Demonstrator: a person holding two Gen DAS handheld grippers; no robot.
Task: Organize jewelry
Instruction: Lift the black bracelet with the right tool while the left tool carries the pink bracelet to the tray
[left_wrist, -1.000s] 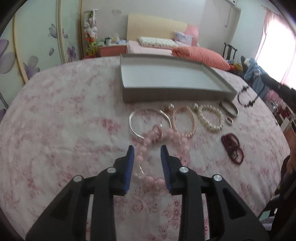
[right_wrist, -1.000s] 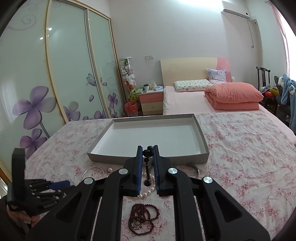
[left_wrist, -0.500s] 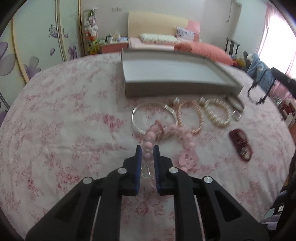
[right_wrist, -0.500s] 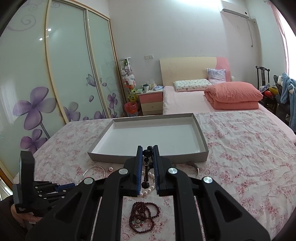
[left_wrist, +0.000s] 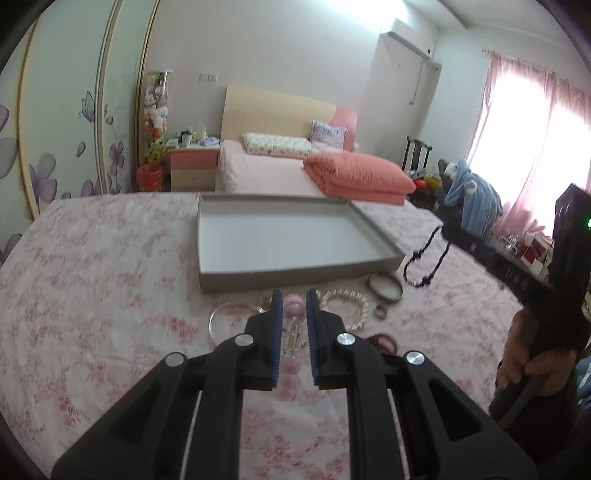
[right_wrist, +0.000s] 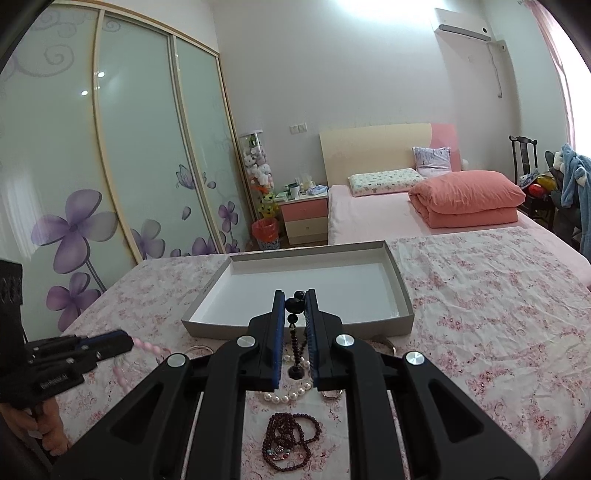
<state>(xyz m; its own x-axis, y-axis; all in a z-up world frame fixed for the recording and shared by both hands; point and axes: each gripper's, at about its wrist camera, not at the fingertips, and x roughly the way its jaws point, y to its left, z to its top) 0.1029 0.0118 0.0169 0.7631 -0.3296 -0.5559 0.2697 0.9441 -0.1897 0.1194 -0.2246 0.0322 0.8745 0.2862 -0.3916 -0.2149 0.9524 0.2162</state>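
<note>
My left gripper (left_wrist: 294, 295) is shut on a pink bead bracelet (left_wrist: 291, 314) and holds it above the cloth; the bracelet hangs from it in the right wrist view (right_wrist: 146, 346). My right gripper (right_wrist: 294, 295) is shut on a black bead necklace (right_wrist: 294, 332), which dangles at the right in the left wrist view (left_wrist: 424, 258). The shallow grey tray (right_wrist: 295, 326) lies ahead of both, nothing in it. On the cloth lie a pearl bracelet (left_wrist: 351, 301), a silver bangle (left_wrist: 221, 317) and a dark red bead bracelet (right_wrist: 290, 439).
The table has a pink floral cloth (left_wrist: 92, 295). A metal bangle (left_wrist: 384, 284) and a small ring (left_wrist: 380, 312) lie near the tray's right corner. A bed (right_wrist: 424, 214) and a glass wardrobe (right_wrist: 110, 166) stand behind.
My left gripper shut on the pink bracelet and lifted it off the cloth, tilting up. My right gripper kept hold of the black necklace and barely moved.
</note>
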